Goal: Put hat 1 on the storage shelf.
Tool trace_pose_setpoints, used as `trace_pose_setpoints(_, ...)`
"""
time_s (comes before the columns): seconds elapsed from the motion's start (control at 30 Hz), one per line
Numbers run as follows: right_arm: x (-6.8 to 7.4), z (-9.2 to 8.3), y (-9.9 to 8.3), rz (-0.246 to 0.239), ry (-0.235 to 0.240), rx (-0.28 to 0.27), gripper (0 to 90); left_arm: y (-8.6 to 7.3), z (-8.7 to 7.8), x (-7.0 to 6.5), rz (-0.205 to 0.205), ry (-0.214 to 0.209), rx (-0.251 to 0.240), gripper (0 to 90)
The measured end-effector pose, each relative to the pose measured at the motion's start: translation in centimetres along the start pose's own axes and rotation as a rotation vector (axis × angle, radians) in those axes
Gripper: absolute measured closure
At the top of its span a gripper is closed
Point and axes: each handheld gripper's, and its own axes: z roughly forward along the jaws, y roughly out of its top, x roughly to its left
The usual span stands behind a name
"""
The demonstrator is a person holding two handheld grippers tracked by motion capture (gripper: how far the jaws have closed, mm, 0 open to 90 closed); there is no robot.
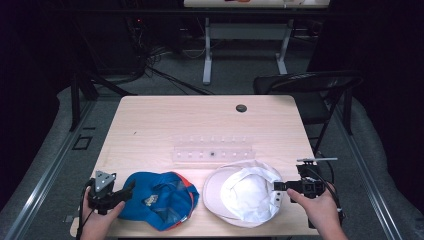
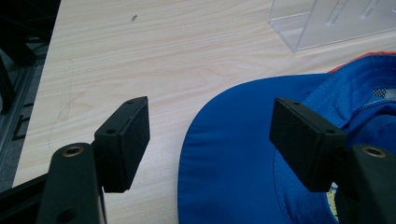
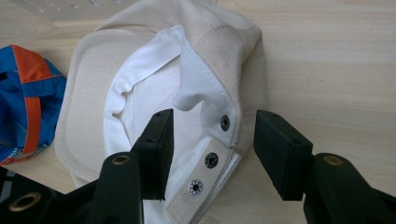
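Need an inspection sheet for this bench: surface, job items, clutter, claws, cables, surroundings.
Surface: light wood table, small dark mark near the far left.
Job's things: blue cap at front left; white cap beside it, inside up, snap strap loose.
Clutter: clear rack behind the caps; black disc near the far edge.
Claws: left claw open over the blue brim; right claw open, strap between its jaws, not pressed.
Cables: tangle on the floor beyond the table.
Surroundings: folding chair at far right, another table behind.
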Motion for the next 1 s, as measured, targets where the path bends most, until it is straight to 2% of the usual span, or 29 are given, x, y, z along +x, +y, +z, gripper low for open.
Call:
trace_pose_setpoints(0.13,-0.2,0.3,0.1,0.004,0.0,0.016,47.5,0.0,0.0,0.0,0.005,-0.002,0.008,29.6)
trace_pose_setpoints(0.23,-0.7,0.5,0.0,0.042,0.02,0.028,47.4,0.0,0.1,-0.2,0.006,-0.003,0.008,29.6)
trace_pose_setpoints(0.4,-1.0,1.3,-0.3,0.059,0.027,0.075,47.9,0.0,0.0,0.1,0.005,0.0,0.007,30.7)
trace_pose_setpoints(0.6,-1.1,2.2,-0.3,0.105,0.08,0.139,51.8,0.0,0.0,0.2,-0.004,0.005,0.003,30.8)
trace_pose_setpoints(0.63,-1.1,2.4,-0.3,0.126,0.087,0.139,53.2,0.0,0.0,0.2,-0.001,0.008,0.002,30.8)
trace_pose_setpoints(0.7,-1.3,2.7,-0.3,0.126,0.1,0.172,55.0,0.0,-0.1,0.3,-0.008,0.01,-0.004,31.0)
trace_pose_setpoints(0.83,-1.3,3.0,-0.4,0.127,0.106,0.196,57.0,0.0,-0.2,0.5,-0.013,0.014,-0.006,31.2)
trace_pose_setpoints(0.9,-1.3,3.1,-0.5,0.138,0.117,0.189,58.5,0.0,-0.2,0.6,-0.014,0.016,-0.004,31.2)
trace_pose_setpoints(1.0,-1.1,2.8,-0.5,0.149,0.109,0.185,65.3,0.0,-0.2,0.4,-0.009,0.016,-0.005,31.2)
